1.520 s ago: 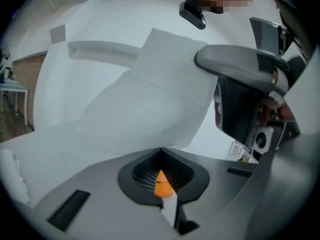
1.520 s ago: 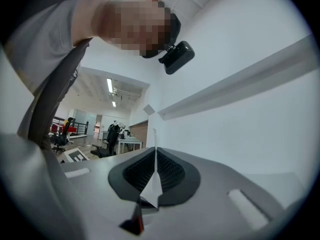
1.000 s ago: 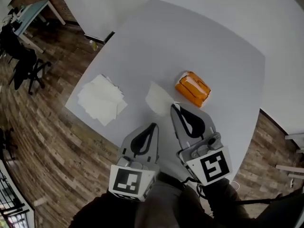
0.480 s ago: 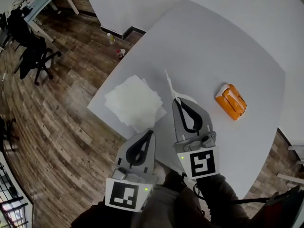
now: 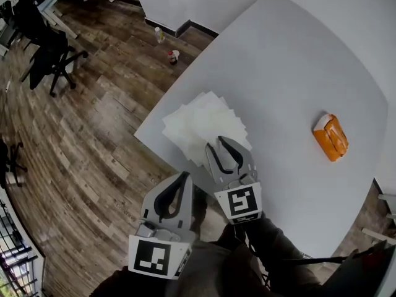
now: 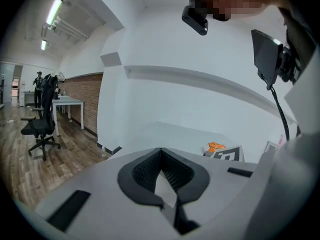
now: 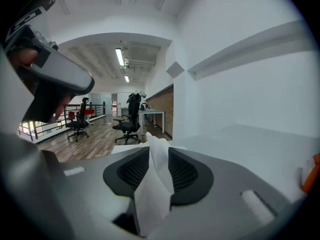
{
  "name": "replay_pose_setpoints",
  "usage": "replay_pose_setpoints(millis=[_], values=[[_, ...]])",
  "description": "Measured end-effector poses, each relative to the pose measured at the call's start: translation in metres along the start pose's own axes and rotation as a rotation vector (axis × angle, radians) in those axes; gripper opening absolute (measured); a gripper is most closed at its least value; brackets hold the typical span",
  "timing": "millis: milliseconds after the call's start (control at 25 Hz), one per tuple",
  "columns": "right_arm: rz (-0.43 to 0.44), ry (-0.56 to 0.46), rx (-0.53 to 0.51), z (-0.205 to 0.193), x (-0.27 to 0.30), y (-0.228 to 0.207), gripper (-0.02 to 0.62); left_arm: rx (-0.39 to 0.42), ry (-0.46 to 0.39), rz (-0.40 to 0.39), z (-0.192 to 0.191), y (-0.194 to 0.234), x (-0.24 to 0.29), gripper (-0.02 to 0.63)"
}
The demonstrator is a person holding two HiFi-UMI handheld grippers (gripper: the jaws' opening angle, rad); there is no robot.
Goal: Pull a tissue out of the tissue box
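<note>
The orange tissue box (image 5: 331, 137) lies far right on the white table (image 5: 297, 73); it also shows small in the left gripper view (image 6: 216, 146). My right gripper (image 5: 223, 142) hovers low over a pile of white tissues (image 5: 204, 125) near the table's left corner. Its jaws are opening, and a white tissue (image 7: 156, 184) stands loosely between them in the right gripper view. My left gripper (image 5: 183, 176) is shut and empty, just off the table's near edge, to the left of the right one.
The table's left corner and near edge (image 5: 139, 135) lie just beside the pile, with wooden floor below. Two small bottles (image 5: 161, 34) stand on the floor by the wall. Office chairs (image 5: 52, 60) and a desk are at far left.
Both grippers swept left, away from the orange box, to the tissue pile. The right one carried the tissue down with it, and its jaws have parted.
</note>
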State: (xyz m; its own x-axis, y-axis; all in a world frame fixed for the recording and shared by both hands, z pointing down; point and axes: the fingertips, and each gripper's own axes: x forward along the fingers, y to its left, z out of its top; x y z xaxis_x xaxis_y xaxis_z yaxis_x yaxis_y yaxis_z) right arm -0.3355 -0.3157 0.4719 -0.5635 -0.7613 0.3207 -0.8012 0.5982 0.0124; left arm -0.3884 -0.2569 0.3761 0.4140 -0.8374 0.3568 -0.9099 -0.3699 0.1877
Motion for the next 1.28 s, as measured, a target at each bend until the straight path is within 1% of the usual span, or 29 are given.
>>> replay_pose_setpoints(millis=[160, 280, 360, 480, 600, 680, 760, 880, 1000, 1040, 1080, 1160, 1280], values=[[0.059, 0.028, 0.052, -0.004, -0.008, 0.021, 0.170, 0.008, 0.004, -0.042, 0.002, -0.005, -0.001, 0.000], [0.080, 0.022, 0.095, -0.002, -0.028, 0.031, 0.213, 0.014, -0.008, -0.060, 0.005, -0.015, -0.006, 0.000], [0.083, 0.001, 0.125, 0.001, -0.048, 0.036, 0.213, 0.025, -0.027, -0.065, 0.010, -0.025, -0.011, 0.000], [0.060, -0.065, 0.190, 0.016, -0.089, 0.032, 0.213, 0.035, -0.052, -0.079, 0.015, -0.048, -0.019, 0.000], [0.027, -0.140, 0.257, 0.038, -0.145, 0.016, 0.212, 0.043, -0.082, -0.106, 0.020, -0.082, -0.030, 0.000], [-0.014, -0.193, 0.274, 0.054, -0.189, 0.002, 0.210, 0.061, -0.113, -0.142, 0.028, -0.112, -0.036, 0.000], [-0.080, -0.259, 0.278, 0.075, -0.234, -0.018, 0.210, 0.085, -0.151, -0.204, 0.042, -0.147, -0.035, 0.000], [-0.170, -0.344, 0.302, 0.105, -0.298, -0.047, 0.195, 0.118, -0.194, -0.291, 0.062, -0.204, -0.033, 0.000], [-0.245, -0.412, 0.290, 0.125, -0.362, -0.064, 0.128, 0.160, -0.254, -0.360, 0.075, -0.265, -0.045, 0.000], [-0.275, -0.433, 0.275, 0.130, -0.382, -0.068, 0.082, 0.177, -0.278, -0.387, 0.078, -0.284, -0.050, 0.000], [-0.303, -0.450, 0.263, 0.133, -0.400, -0.069, 0.044, 0.195, -0.298, -0.415, 0.079, -0.303, -0.055, 0.000], [-0.352, -0.470, 0.251, 0.133, -0.433, -0.068, 0.017, 0.228, -0.320, -0.462, 0.075, -0.336, -0.068, 0.000], [-0.408, -0.486, 0.235, 0.127, -0.476, -0.063, 0.003, 0.256, -0.336, -0.513, 0.065, -0.377, -0.083, 0.000]])
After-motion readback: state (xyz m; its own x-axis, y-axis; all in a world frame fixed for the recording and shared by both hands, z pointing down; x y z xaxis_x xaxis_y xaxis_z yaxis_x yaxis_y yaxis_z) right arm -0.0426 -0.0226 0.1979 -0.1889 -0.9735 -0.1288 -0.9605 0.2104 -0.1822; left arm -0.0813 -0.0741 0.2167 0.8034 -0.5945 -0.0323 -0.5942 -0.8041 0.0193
